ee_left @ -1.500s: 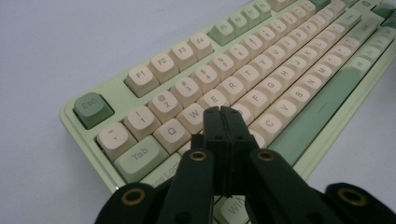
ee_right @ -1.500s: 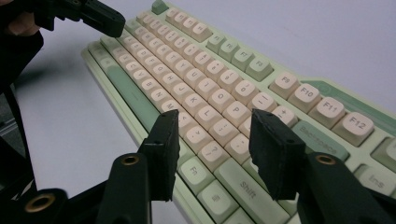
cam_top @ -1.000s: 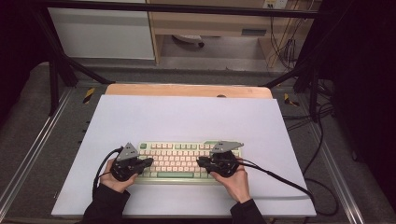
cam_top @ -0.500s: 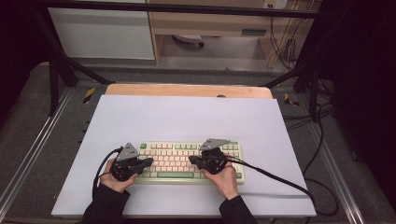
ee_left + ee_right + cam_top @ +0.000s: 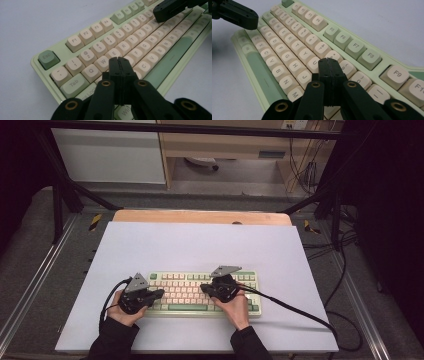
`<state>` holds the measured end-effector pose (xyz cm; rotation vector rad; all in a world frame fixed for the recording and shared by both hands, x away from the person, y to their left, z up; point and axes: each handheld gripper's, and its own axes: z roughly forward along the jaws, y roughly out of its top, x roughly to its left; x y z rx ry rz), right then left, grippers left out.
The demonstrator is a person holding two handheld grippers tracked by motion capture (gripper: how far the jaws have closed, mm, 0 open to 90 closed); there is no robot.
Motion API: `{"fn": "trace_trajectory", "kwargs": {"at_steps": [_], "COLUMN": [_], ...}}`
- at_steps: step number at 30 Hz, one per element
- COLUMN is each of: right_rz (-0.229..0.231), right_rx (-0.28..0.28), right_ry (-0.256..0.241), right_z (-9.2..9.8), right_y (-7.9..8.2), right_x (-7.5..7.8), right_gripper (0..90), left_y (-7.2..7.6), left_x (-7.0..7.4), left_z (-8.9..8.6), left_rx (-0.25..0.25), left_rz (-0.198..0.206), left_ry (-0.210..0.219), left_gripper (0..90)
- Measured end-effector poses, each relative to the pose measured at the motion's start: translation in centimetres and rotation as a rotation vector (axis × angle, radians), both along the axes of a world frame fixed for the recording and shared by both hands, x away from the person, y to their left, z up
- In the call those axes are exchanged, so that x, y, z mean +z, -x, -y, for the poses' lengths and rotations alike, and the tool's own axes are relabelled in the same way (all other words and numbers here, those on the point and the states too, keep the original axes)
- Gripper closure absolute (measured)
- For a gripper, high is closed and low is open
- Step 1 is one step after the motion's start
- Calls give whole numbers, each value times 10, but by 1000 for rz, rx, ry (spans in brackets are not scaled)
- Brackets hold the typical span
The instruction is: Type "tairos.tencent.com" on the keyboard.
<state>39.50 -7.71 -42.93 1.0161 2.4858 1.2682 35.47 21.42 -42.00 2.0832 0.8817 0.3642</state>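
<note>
A pale green keyboard (image 5: 185, 290) with cream keys lies near the front of the mat. My left gripper (image 5: 160, 293) sits over its left end. Its jaws are shut with nothing between them, their tip (image 5: 118, 59) just above the letter keys near W and E on the keyboard (image 5: 140, 37). My right gripper (image 5: 204, 290) is over the keyboard's middle, jaws also shut and empty, with the tip (image 5: 328, 60) hovering by the U, I and J keys (image 5: 294, 47). Each gripper view catches the other gripper's tip farther off: the right gripper (image 5: 162, 11) and the left gripper (image 5: 249, 18).
The keyboard rests on a light lavender mat (image 5: 200, 245) over a wooden tabletop (image 5: 200, 216). A black cable (image 5: 300, 312) trails from the right gripper across the mat to the right. Metal frame rails run along both sides of the table.
The right gripper has slid left along the keyboard, from its right part to the middle. The left gripper has stayed in place.
</note>
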Motion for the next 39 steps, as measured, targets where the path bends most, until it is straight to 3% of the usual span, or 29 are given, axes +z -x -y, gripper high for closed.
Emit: {"fn": "trace_trajectory", "kwargs": {"at_steps": [24,39], "right_rz": [-2,33], "right_rx": [17,36], "right_ry": [35,29], "right_z": [-6,6], "right_y": [0,8], "right_x": [-2,19], "right_gripper": [900,900], "left_y": [0,1], "left_x": [0,2], "left_z": [0,-1], "left_rx": [0,0], "left_rz": [1,5], "left_ry": [-1,3], "left_gripper": [898,897]}}
